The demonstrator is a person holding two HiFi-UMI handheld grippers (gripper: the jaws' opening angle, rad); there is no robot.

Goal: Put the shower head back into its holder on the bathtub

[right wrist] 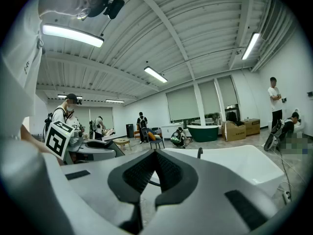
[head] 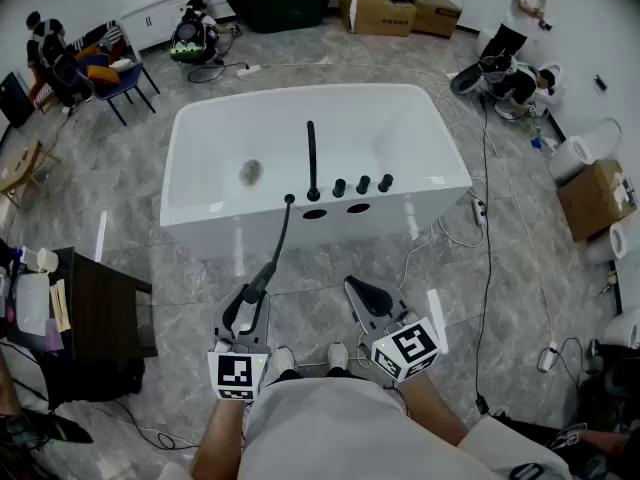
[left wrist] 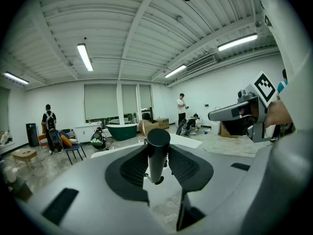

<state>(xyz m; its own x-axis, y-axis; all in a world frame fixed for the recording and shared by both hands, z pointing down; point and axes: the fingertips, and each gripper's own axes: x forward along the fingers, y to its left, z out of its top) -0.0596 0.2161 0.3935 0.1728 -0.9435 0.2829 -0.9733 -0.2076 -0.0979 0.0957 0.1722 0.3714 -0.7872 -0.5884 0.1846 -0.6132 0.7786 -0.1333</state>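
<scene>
A white bathtub stands on the floor ahead of me, with a black spout and three knobs on its near rim. Two dark oval openings lie in the rim beside them. The black shower head is clamped in my left gripper, low in front of the tub. Its hose runs up to the rim. In the left gripper view the pads press on both sides of the shower head. My right gripper hangs alongside, shut and empty; the right gripper faces the tub.
A dark table with papers stands at my left. Cables trail over the marble floor right of the tub. Cardboard boxes, a dark green tub, chairs and several people are at the back and sides.
</scene>
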